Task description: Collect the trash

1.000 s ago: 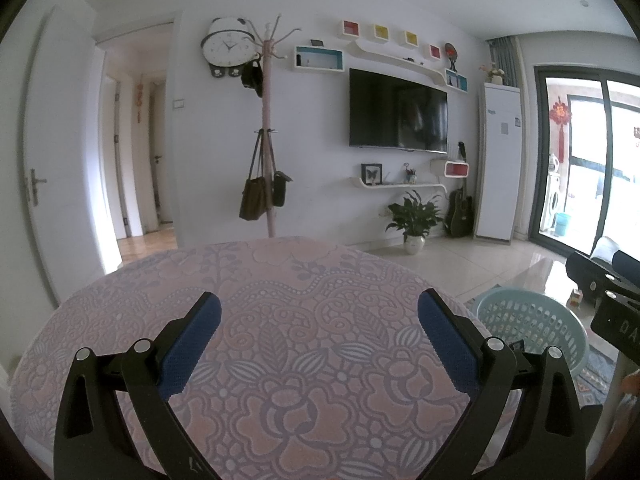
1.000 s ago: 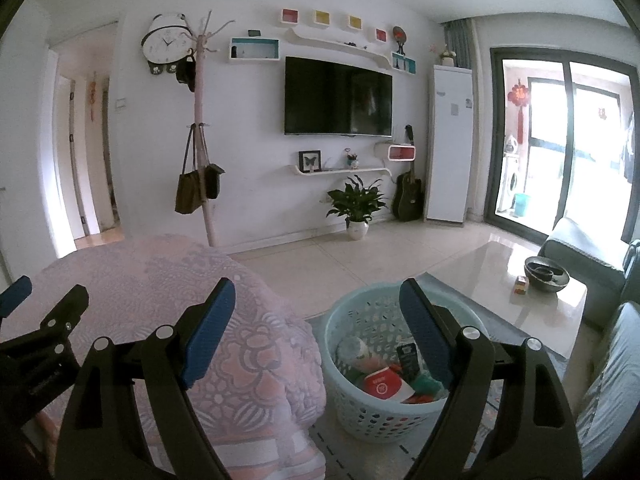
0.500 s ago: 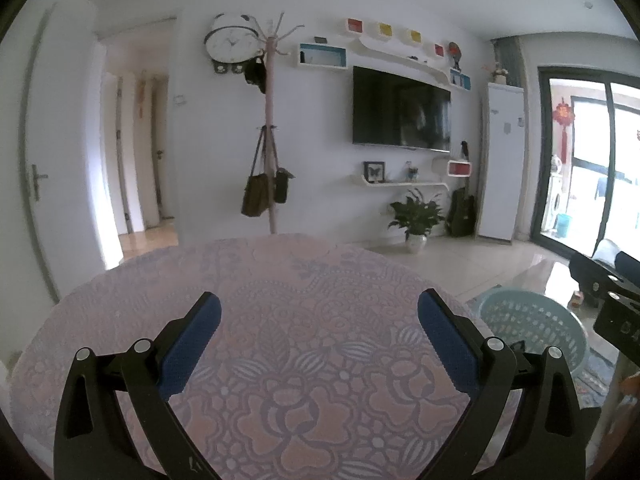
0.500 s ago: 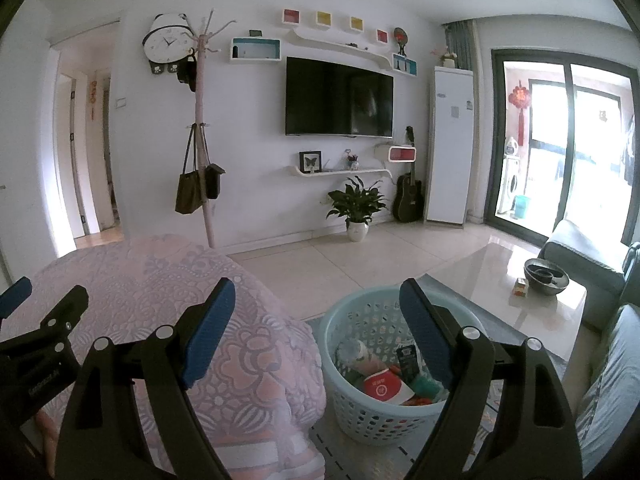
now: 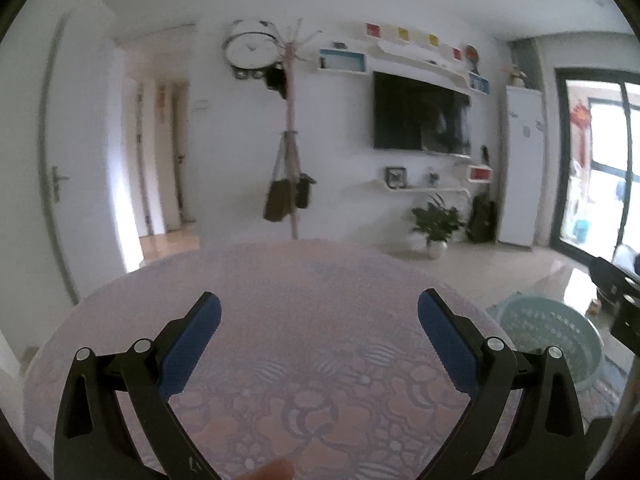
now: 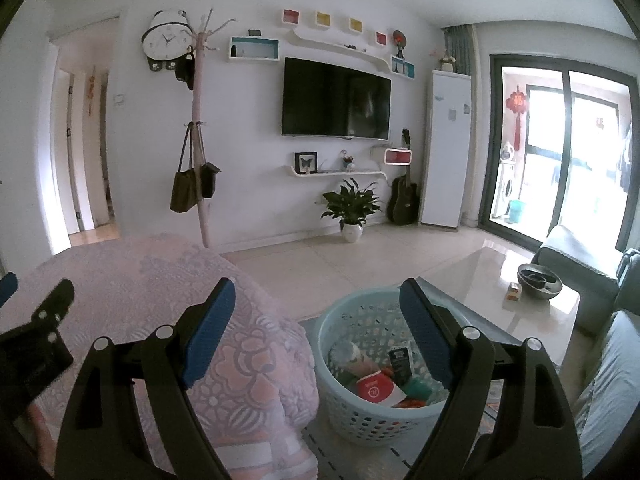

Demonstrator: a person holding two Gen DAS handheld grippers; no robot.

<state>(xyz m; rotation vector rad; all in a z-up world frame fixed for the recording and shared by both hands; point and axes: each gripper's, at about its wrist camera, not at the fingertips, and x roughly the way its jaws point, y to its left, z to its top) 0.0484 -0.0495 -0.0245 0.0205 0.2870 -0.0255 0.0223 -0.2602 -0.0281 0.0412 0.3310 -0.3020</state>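
Observation:
A pale blue perforated basket point(image 6: 352, 416) stands on the floor to the right of the round table; it also shows in the left wrist view point(image 5: 548, 336). Trash lies inside it: a red and white carton point(image 6: 374, 388), a dark packet point(image 6: 400, 362) and other wrappers. My right gripper point(image 6: 316, 308) is open and empty, held above the gap between the table edge and the basket. My left gripper point(image 5: 319, 320) is open and empty above the table's pink floral cloth point(image 5: 304, 312). No trash shows on the cloth.
A glass coffee table point(image 6: 500, 284) with a dark bowl point(image 6: 538, 280) and a small box stands right of the basket, a grey sofa point(image 6: 608, 380) beyond. A coat stand point(image 6: 198, 140), potted plant point(image 6: 352, 208) and TV point(image 6: 336, 98) line the far wall.
The left wrist view has tilted up and gone blurred, so the left gripper is moving. The right gripper has barely moved. Both stay open and empty.

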